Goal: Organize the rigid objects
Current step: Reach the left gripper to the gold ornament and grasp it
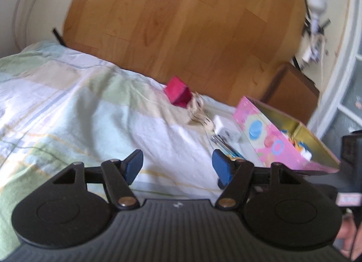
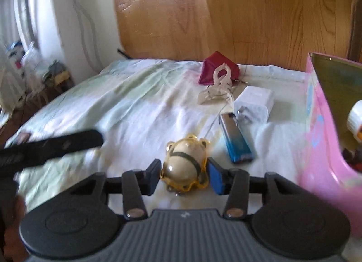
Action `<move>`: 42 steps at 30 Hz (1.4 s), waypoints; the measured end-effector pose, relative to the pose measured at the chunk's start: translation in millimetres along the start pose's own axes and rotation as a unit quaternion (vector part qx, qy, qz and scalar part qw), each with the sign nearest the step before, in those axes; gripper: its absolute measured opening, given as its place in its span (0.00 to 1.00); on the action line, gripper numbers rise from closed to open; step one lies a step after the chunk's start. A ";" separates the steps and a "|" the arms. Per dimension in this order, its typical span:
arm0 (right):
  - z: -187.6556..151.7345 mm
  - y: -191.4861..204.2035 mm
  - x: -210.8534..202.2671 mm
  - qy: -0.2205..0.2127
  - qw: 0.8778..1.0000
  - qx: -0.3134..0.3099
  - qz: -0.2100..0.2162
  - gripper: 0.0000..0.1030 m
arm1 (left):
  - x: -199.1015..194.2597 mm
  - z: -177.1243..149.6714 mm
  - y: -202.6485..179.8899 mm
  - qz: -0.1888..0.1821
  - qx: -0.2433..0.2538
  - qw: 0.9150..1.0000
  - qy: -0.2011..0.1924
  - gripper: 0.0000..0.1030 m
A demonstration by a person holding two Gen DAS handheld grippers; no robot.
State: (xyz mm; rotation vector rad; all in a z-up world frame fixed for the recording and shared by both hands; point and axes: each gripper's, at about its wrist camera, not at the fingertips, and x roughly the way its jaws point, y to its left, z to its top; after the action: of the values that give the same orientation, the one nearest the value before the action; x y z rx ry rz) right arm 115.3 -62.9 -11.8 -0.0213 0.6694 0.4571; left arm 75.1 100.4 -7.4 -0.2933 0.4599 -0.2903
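Observation:
A yellow, cream-shelled turtle toy [image 2: 184, 164] lies on the pale sheet, and my right gripper [image 2: 185, 177] is shut on it, a blue pad against each flank. Beyond it are a blue lighter [image 2: 237, 142], a white plug charger [image 2: 254, 103], a clear hair claw [image 2: 216, 90] and a dark red pouch [image 2: 217, 65]. My left gripper [image 1: 178, 167] hovers open over bare sheet with nothing between its fingers. From there the red pouch [image 1: 177, 93], the charger [image 1: 226, 128] and the lighter [image 1: 226, 148] lie ahead to the right.
An open pink tin box [image 1: 282, 139] with a gold inside stands at the right, holding small items, among them a tape roll [image 2: 356, 115]. A wooden headboard [image 1: 181, 24] backs the bed. The left tool [image 2: 56, 146] crosses the right wrist view at the left. A brown nightstand [image 1: 291, 90] stands behind the box.

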 end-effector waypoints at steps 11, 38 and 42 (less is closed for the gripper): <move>-89.8 -27.6 -114.5 -0.025 0.995 -0.023 -0.096 0.42 | 17.2 -16.0 -79.5 -0.193 0.047 0.974 0.106 0.67; -133.1 -85.2 -160.4 -0.078 0.983 0.052 -0.160 0.56 | 62.3 -66.1 -232.5 -0.194 0.184 0.940 0.211 0.73; -132.2 -82.3 -159.9 -0.074 0.983 0.051 -0.163 0.57 | 58.0 -63.9 -227.0 -0.184 0.179 0.944 0.208 0.76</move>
State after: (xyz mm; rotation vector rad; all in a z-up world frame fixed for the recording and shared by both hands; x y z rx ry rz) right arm -39.2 -223.0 -29.9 0.0006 0.5300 0.1077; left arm 47.6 -140.8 -7.6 0.0468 0.7578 -0.8006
